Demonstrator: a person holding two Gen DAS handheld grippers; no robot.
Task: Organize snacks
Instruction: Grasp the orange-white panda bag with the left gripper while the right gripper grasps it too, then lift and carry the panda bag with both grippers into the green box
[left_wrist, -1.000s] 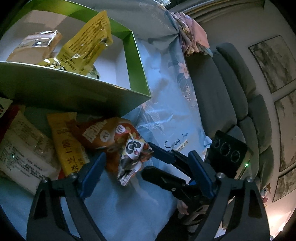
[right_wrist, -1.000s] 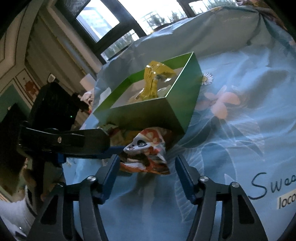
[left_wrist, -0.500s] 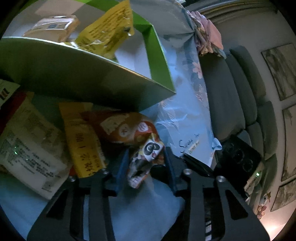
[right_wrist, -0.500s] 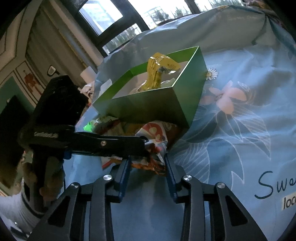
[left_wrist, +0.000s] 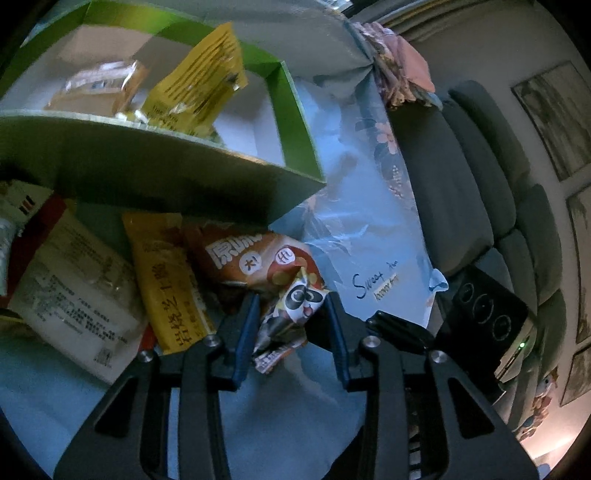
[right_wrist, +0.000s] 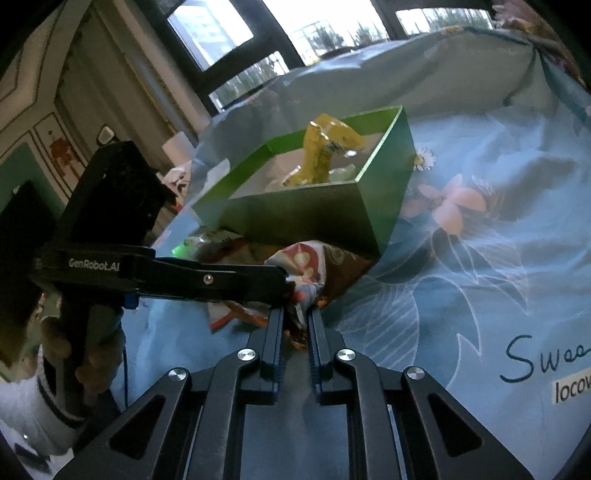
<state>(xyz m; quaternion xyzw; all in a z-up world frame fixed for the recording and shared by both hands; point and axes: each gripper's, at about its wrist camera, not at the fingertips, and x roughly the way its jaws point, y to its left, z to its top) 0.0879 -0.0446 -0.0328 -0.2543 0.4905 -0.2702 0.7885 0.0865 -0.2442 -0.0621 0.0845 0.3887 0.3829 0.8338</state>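
An orange snack bag with a panda face (left_wrist: 291, 295) lies on the blue cloth in front of a green box (left_wrist: 184, 173). My left gripper (left_wrist: 291, 306) is shut on the bag's panda end. My right gripper (right_wrist: 297, 314) is shut on the same bag (right_wrist: 306, 269) from the other side; its fingers (left_wrist: 399, 325) show in the left wrist view. The green box (right_wrist: 317, 210) holds a yellow packet (right_wrist: 321, 147) standing up and a pale packet (left_wrist: 96, 85).
A yellow packet (left_wrist: 166, 288), a white packet with text (left_wrist: 74, 291) and more snacks lie left of the bag, against the box front. A grey sofa (left_wrist: 480, 184) runs along the far side. The floral blue cloth (right_wrist: 480, 258) spreads right of the box.
Both grippers have closed from wide open onto the panda bag. Both have moved in closer to the bag and the box.
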